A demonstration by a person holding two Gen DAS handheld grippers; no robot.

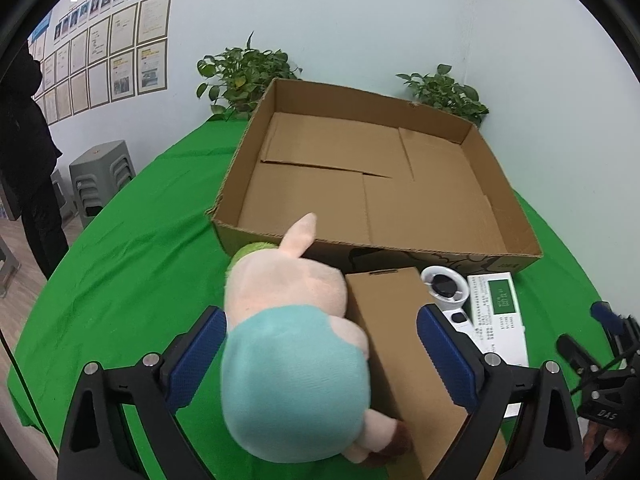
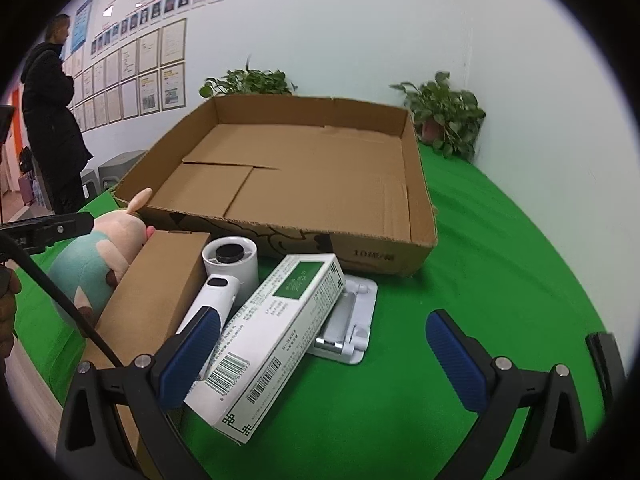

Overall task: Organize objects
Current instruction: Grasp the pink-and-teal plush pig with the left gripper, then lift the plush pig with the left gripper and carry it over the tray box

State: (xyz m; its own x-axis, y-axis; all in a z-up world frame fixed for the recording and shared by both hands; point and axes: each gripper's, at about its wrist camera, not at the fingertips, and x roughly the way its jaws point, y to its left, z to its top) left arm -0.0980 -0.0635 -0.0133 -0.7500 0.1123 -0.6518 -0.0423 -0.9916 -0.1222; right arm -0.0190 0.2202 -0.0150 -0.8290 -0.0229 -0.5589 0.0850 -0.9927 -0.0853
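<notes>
Both grippers spread, nothing held.
My left gripper (image 1: 320, 360) straddles plush (image 1: 296, 380) and carton (image 1: 400, 340); closing may grab both.

A wide, shallow carton (image 2: 304, 172) lies open. Before it, side by side: a pink plush (image 1: 288, 344) in teal, a closed brown box (image 2: 160, 292), a white fan (image 2: 224, 280), a white-green packet (image 2: 276, 336) leaning on it, and a white stand (image 2: 348, 320).

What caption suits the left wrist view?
Open left gripper straddles a plush pig before an empty cardboard tray.
</notes>
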